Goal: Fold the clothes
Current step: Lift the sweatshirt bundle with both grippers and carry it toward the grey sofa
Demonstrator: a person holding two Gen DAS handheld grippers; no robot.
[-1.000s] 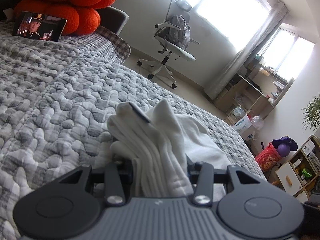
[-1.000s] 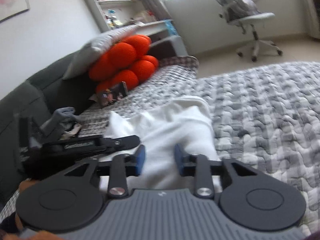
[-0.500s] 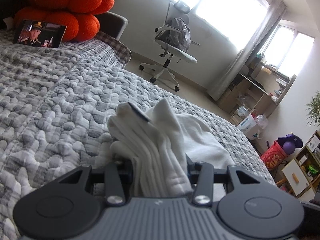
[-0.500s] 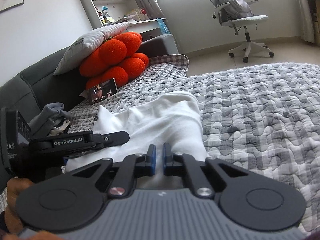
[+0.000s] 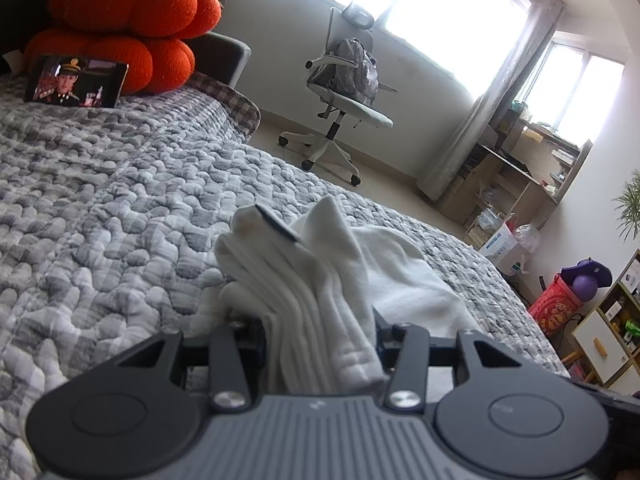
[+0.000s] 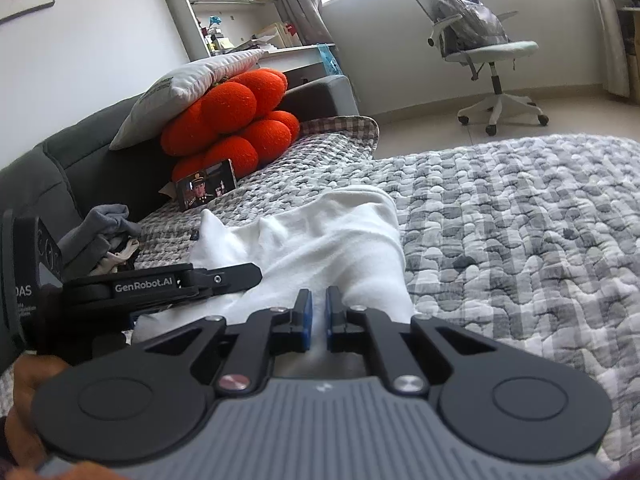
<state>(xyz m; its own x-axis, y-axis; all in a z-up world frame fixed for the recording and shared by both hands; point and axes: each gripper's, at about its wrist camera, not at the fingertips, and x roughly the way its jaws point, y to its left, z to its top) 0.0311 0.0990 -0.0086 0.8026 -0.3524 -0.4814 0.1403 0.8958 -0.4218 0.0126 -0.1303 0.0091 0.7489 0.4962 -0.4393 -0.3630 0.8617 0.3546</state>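
Honestly, here's where I thought this one could go sideways:

Garment: the white garment [image 5: 352, 280] lay on the grey quilted bed [image 5: 120, 216], half bunched, running from one tool across to the other.

Left tool: the left tool [image 5: 320, 340] was holding a thick wad of pleated white cloth between its jaws, so they stood fairly wide apart around the bundle.

Right tool: the right tool [image 6: 316, 316] had its blue pads [image 6: 306, 320] nearly together, just a sliver of gap, pinched on a thin bit of the same garment near its edge. Its jaws had just been closing, with cloth between them.

Risk 1: the right grip looked skinny to me. Any lift or tug and that thin layer could slide out, dropping that side back on the bed.

Risk 2: the left wad was several layers deep. Outer folds might peel off and leave the fold lopsided.

Risk 3: pulling the two tools apart unevenly would probably twist the cloth instead of flattening it.

Risk 4: the bumpy quilt could drag on the fabric and wrinkle whatever trailed behind.

Clutter: the grey clothes pile [image 6: 100, 236] sat off to the side, well apart, so not a worry.
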